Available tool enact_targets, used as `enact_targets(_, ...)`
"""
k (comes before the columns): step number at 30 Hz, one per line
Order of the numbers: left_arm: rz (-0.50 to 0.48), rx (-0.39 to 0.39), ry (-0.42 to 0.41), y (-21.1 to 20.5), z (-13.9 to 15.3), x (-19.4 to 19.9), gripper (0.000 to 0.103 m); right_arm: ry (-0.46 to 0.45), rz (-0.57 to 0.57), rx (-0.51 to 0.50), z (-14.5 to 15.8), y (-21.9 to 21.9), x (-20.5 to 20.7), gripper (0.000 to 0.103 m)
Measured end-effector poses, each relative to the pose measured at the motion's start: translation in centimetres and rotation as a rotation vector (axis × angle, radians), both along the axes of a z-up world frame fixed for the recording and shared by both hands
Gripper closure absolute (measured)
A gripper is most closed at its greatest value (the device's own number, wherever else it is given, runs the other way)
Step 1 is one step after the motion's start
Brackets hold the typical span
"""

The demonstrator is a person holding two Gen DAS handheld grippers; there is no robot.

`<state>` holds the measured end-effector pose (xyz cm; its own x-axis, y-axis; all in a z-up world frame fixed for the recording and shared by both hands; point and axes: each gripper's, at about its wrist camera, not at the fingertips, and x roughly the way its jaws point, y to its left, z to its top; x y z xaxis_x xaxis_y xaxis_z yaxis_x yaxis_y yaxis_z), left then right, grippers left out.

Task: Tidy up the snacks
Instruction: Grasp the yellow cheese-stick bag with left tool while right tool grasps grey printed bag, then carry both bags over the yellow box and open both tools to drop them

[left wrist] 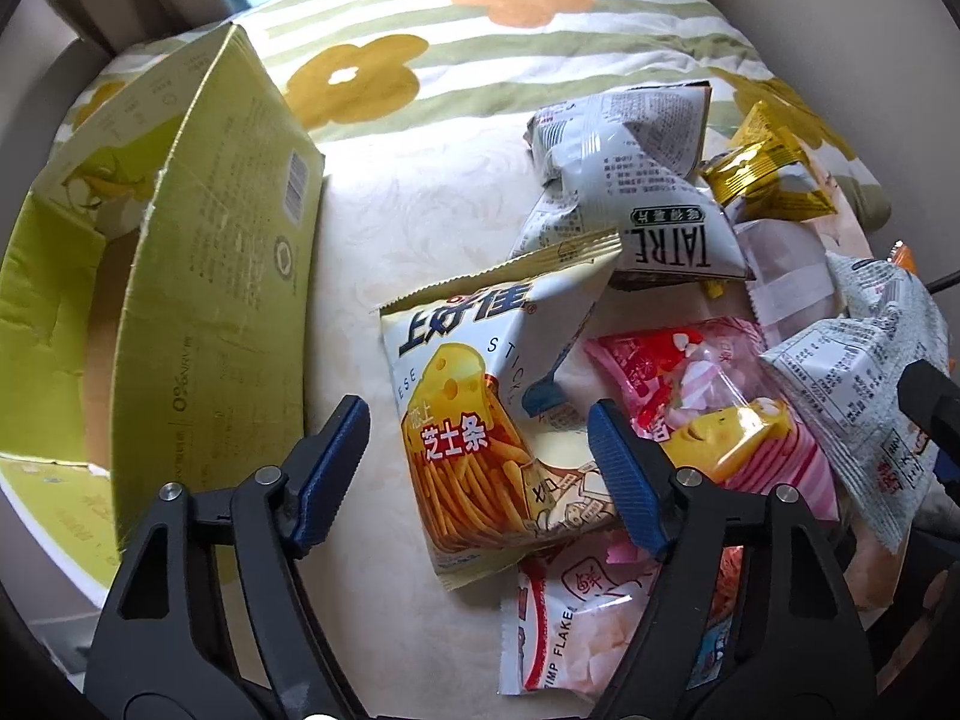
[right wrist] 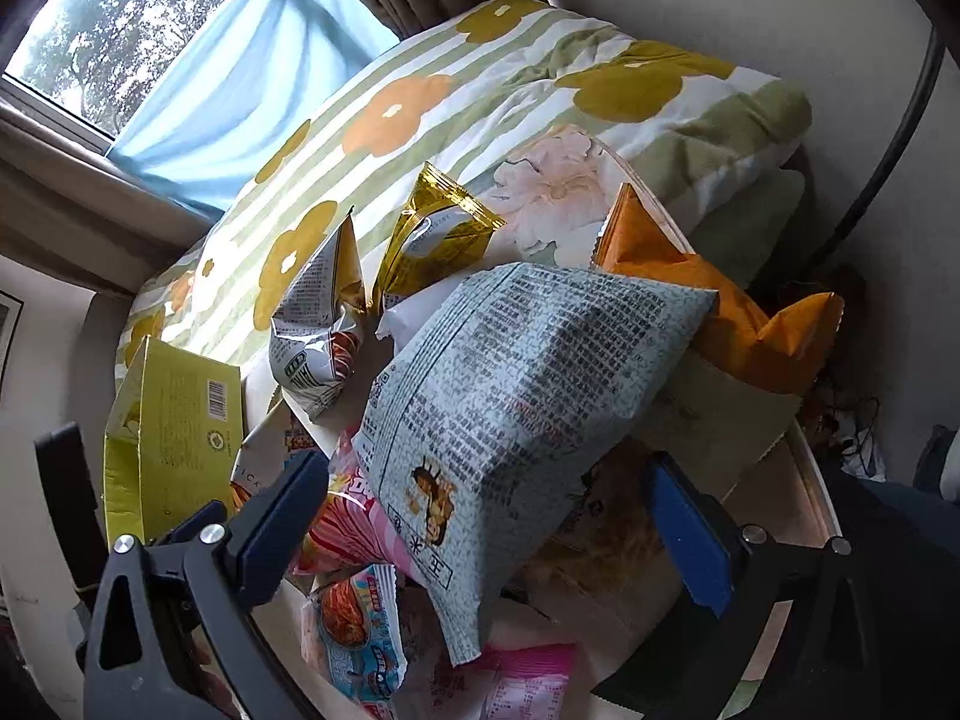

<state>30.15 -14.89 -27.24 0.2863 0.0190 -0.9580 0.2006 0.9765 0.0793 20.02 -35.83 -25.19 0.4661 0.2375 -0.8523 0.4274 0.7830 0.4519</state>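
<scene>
Left tool [left wrist: 477,468] hangs released, its blue-padded jaws spread wide on either side of the yellow-and-white cheese-stick snack bag [left wrist: 489,420], which lies flat on the cream patterned tabletop [left wrist: 420,210] with nothing clamped on it. Just left of it stands the open yellow-green cardboard box [left wrist: 222,276], flaps up, barcode facing the pile. Under the cheese-stick bag's lower edge pokes a white-and-red shrimp flake packet [left wrist: 558,630], and to its right sits a pink striped clear-window candy bag [left wrist: 714,414], touching it. Further back — a white crumpled chip bag with black lettering [left wrist: 636,192], and beside that a small gold foil packet [left wrist: 768,174]. Behind everything, the green-striped flowered quilt [left wrist: 480,30]. Over to the right wrist view: right tool [right wrist: 498,534] is also released, jaws parted wide around the lower end of a big pale-blue snack bag covered in black print [right wrist: 528,396], the pads not visibly pressing on it. That bag rests on top of the heap, over the pink striped one. An orange crinkled bag [right wrist: 738,312] lies behind it at the right, the gold packet [right wrist: 438,234] and the white crumpled bag [right wrist: 324,324] stand up behind at the left, and the yellow-green box [right wrist: 174,432] is well off to the left. A blue-and-orange small packet [right wrist: 360,630] lies low in front, between the jaws.
</scene>
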Motion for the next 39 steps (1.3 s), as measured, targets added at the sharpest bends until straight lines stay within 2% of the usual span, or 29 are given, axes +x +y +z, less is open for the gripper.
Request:
enact_targets(6, -0.013, 0.014, 0.044, 0.0, -2.0, 0.8, 0.046, 0.016, -0.034, 0.033, -1.2, -0.6, 0.8, 0.002)
enact_targets(7, -0.016, 0.013, 0.049, -0.1, -2.2, 0.9, 0.051, 0.018, -0.036, 0.034, -1.3, -0.5, 0.9, 0.008)
enact_targets(11, -0.029, 0.003, 0.044, 0.1, -2.3, 1.0, 0.057, 0.021, -0.036, 0.053, -1.6, -0.4, 1.3, 0.02)
enact_targets(13, -0.043, -0.002, 0.037, 0.0, -2.2, 0.9, 0.059, 0.016, -0.038, 0.058, -1.6, -0.4, 1.4, 0.03)
enact_targets(19, -0.057, -0.014, 0.023, 0.1, -1.8, 0.6, 0.061, 0.011, -0.037, 0.041, -1.3, 0.0, 1.3, 0.04)
enact_targets(23, -0.059, -0.027, 0.009, 0.2, -1.1, 0.4, 0.061, -0.003, -0.029, 0.027, -0.8, 0.2, 1.1, 0.043)
enact_targets(31, -0.06, -0.056, -0.05, 0.4, 2.0, -0.7, 0.061, -0.055, -0.021, 0.007, 0.9, 0.1, 0.3, 0.043)
enact_targets(35, -0.058, -0.082, -0.107, 0.5, 5.0, -1.3, 0.061, -0.095, 0.015, -0.028, 2.7, 0.4, -0.1, 0.043)
enact_targets(39, -0.061, -0.109, -0.185, 0.8, 9.1, -1.7, 0.061, -0.147, 0.081, -0.109, 5.6, 0.7, 0.2, 0.043)
